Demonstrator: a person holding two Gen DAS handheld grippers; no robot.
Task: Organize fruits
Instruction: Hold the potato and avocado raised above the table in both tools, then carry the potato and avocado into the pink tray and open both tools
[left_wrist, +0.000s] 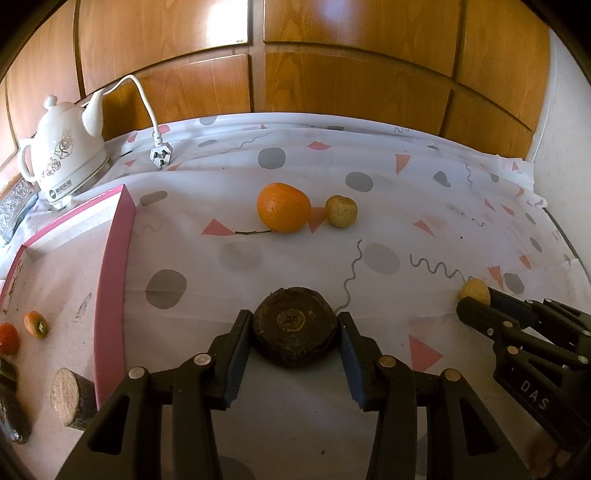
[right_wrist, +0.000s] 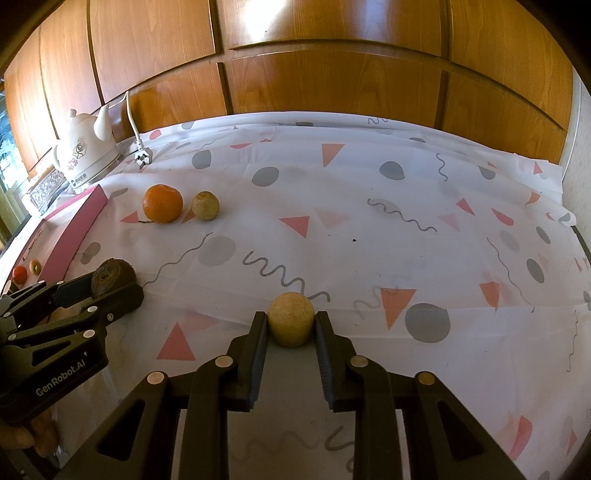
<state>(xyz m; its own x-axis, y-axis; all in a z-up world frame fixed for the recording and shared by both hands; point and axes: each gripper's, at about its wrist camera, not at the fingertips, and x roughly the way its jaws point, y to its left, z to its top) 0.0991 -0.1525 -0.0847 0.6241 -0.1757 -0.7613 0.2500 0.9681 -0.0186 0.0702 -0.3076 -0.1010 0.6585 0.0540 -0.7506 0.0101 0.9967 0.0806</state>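
I am holding both grippers low over the patterned tablecloth (right_wrist: 369, 236), each angled down toward the table. My left gripper (left_wrist: 295, 328) is clamping a dark brown round fruit (left_wrist: 295, 325), its two pads pressing on either side while the fruit is sitting on the cloth or just above it; from this angle I cannot quite tell which. From the right wrist view the same fruit is showing between those fingers at the left edge, close to the pink-rimmed tray (left_wrist: 114, 280).

My right gripper (right_wrist: 290, 325) is gripping a small pale yellow fruit (right_wrist: 290, 319), with the fingers drawn close together and touching both its sides.

An orange (left_wrist: 283, 207) is lying further back on the cloth with a small yellowish fruit (left_wrist: 341, 210) just beside it on the right, the two apart from both grippers. A thin twig (left_wrist: 255, 232) is lying at the orange's near left.

Inside the tray I am seeing two small orange-red fruits (left_wrist: 35, 324), a cut piece with a pale round end (left_wrist: 68, 393), and something dark at the frame edge that is too cropped to identify.

A white kettle (left_wrist: 61, 155) is standing behind the tray, its plug (left_wrist: 161, 155) lying loose on the cloth.
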